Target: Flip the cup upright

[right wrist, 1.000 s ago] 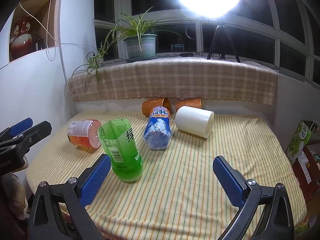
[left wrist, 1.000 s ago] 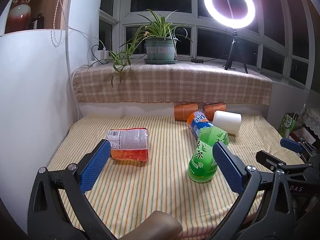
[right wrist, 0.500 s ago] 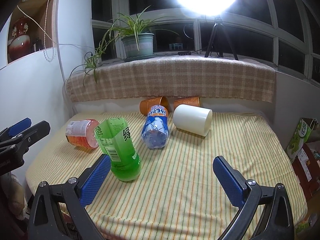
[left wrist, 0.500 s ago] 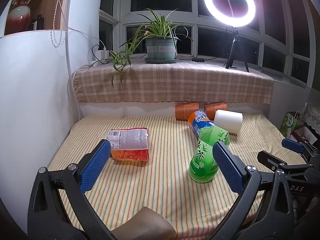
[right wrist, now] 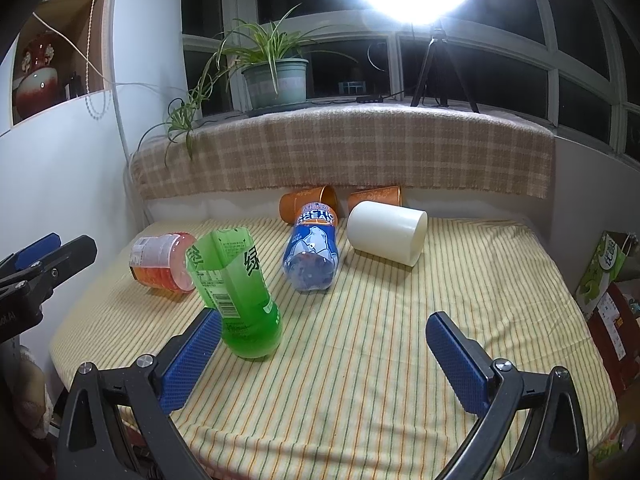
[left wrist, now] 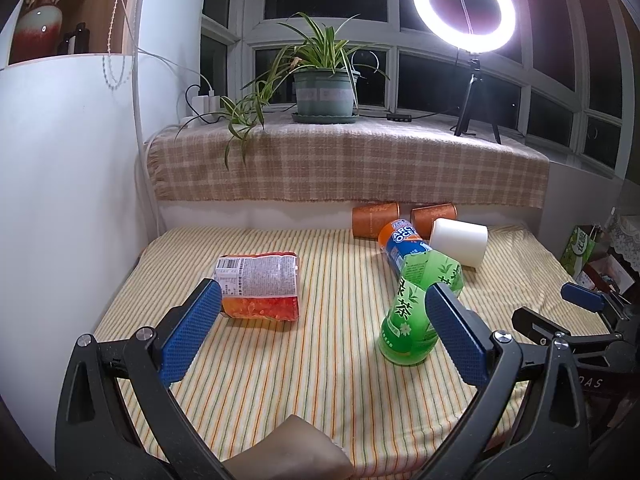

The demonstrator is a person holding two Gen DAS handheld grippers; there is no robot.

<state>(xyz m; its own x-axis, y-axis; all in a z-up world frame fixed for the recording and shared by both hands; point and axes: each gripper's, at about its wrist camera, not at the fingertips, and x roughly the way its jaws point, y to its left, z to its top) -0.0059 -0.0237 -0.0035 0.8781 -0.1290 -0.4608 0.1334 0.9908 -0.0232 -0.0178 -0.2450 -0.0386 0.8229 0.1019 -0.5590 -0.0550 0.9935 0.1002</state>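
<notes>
A white cup (left wrist: 460, 241) (right wrist: 386, 232) lies on its side at the back right of the striped cloth. Two orange cups (left wrist: 375, 219) (right wrist: 308, 202) lie on their sides behind it against the ledge. My left gripper (left wrist: 320, 332) is open and empty near the front edge, left of centre. My right gripper (right wrist: 322, 356) is open and empty near the front edge, well short of the white cup. Each gripper shows at the edge of the other's view, the right (left wrist: 580, 304) and the left (right wrist: 44, 256).
A green cut bottle (left wrist: 416, 312) (right wrist: 236, 292), a blue bottle (left wrist: 402, 244) (right wrist: 312, 252) and an orange snack pack (left wrist: 260, 284) (right wrist: 164, 260) lie on the cloth. A plaid-covered ledge (left wrist: 344, 160) holds a potted plant (left wrist: 324, 92) and a ring light (left wrist: 464, 6). A white wall (left wrist: 68, 200) bounds the left side.
Both grippers have drifted slightly; the objects sit a touch differently in view. Nothing was taken hold of and no object on the cloth has moved.
</notes>
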